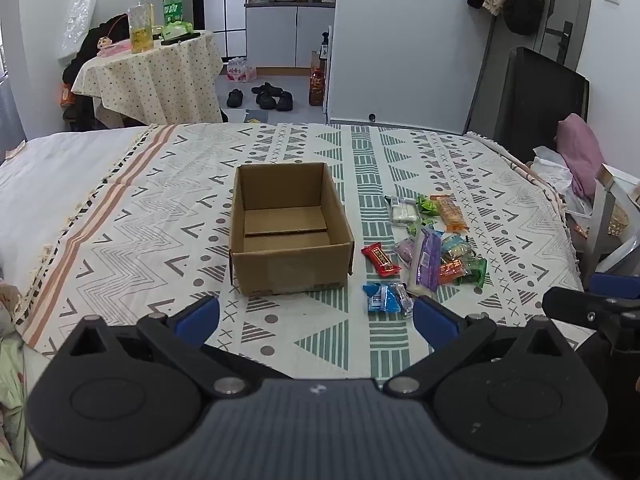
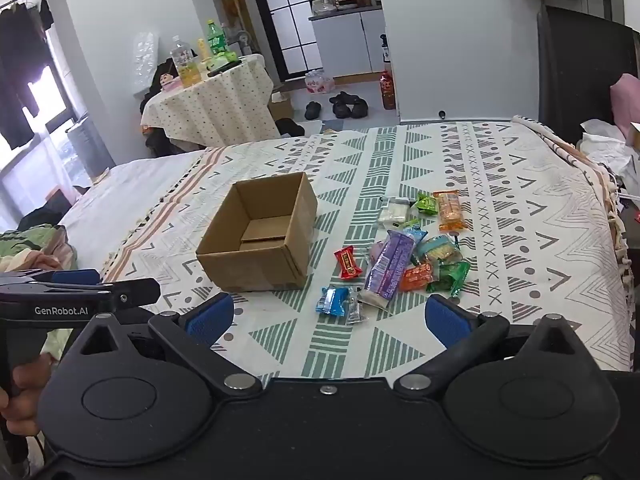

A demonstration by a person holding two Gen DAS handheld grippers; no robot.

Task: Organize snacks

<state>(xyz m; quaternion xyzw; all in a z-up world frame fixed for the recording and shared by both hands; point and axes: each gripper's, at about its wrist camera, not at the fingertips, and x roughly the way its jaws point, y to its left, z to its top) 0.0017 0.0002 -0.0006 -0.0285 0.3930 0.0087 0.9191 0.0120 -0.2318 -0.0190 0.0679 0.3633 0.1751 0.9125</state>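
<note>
Both grippers, left gripper (image 1: 316, 316) and right gripper (image 2: 330, 318), spread wide, holding nothing. Blue packet (image 2: 332, 301) at 12 o'clock: likely light, crinkly, slippery; pinch mid-body. Box (image 2: 256, 236) at 11 o'clock.

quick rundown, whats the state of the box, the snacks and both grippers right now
cardboard box: upright, open at the top, nothing inside
snack pile: loose on the bedspread, right of the box, none in the box
red snack: lying flat between the box and the pile
blue snack: lying flat at the near edge of the pile
left gripper: open, holding nothing
right gripper: open, holding nothing
</note>
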